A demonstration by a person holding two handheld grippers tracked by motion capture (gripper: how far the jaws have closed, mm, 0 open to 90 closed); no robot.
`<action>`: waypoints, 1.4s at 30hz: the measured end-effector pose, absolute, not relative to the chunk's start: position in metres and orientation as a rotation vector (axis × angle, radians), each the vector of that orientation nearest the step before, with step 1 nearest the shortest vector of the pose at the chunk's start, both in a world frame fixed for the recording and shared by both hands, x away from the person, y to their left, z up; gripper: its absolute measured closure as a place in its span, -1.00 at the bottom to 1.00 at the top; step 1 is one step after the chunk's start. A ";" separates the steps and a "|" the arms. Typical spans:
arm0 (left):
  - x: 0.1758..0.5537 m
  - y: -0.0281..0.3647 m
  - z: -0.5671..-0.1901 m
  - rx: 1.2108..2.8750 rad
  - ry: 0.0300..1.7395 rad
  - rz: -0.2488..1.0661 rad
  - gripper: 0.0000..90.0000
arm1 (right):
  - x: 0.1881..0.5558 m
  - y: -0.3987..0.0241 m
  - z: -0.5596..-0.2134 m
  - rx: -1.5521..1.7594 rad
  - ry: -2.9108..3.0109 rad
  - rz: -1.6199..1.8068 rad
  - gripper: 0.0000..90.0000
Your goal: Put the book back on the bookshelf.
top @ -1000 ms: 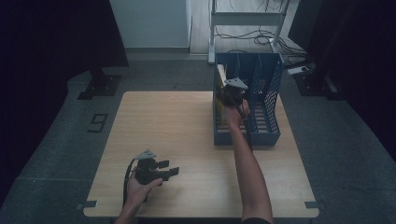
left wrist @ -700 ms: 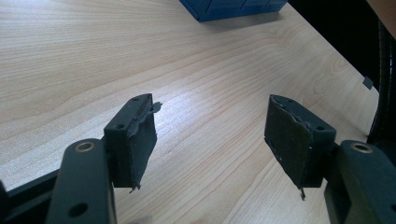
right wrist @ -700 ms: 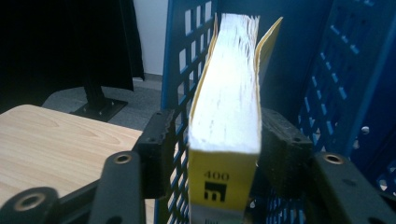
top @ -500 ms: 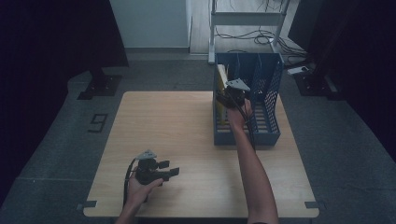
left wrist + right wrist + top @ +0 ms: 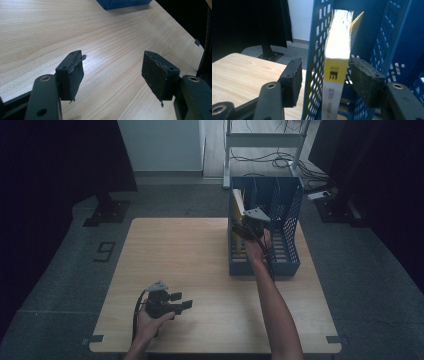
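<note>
**Ana:** So where does the right gripper (image 5: 248, 221) stand?

**Ben:** Up at the blue file rack (image 5: 290, 227) on the far right part of the wooden table (image 5: 190, 255). Seen from above, it sits over the rack's left compartment, where a yellow book (image 5: 238, 205) stands upright.

**Ana:** Is the book held?

**Ben:** No. In the right gripper view the book (image 5: 337, 60) stands on end just inside the rack's perforated left wall (image 5: 315, 65). The jaws straddle both wall and book: one pad sits outside the wall over the table, the other inside the compartment, close beside the book's cover. The jaws have just been opening, and a gap shows on the outer side, so nothing is squeezed. Whether the inner pad still brushes the cover cannot be told.

**Ana:** And the book's pose?

**Ben:** Upright, spine toward the camera, yellow cover, white page edges on top, a small black mark on a yellow band. Its covers splay slightly at the top.

**Ana:** The left gripper (image 5: 175, 304)?

**Ben:** Low at the near left of the table, in the person's left hand (image 5: 150, 317), well apart from the rack. In the left gripper view its jaws are spread wide over bare wood (image 5: 105, 37), with nothing between them. A corner of the rack (image 5: 122, 3) shows far off at the top edge.
</note>
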State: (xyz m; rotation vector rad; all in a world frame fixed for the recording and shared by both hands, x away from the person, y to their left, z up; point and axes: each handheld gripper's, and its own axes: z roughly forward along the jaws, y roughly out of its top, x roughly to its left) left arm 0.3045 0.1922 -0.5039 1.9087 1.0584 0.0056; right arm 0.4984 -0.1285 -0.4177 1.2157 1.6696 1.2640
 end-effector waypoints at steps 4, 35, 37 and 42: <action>0.304 0.192 -0.504 1.908 1.058 0.009 -0.25 | 0.491 -0.130 -0.417 1.211 1.676 1.284 -0.07; 0.305 0.192 -0.506 1.930 1.066 0.019 -0.25 | 0.411 -0.148 -0.423 1.106 1.729 1.390 -0.06; 0.305 0.191 -0.506 1.930 1.064 0.019 -0.25 | 0.402 -0.150 -0.423 1.100 1.734 1.412 -0.06; 0.304 0.191 -0.506 1.937 1.059 0.018 -0.25 | 0.379 -0.156 -0.424 1.071 1.741 1.428 -0.06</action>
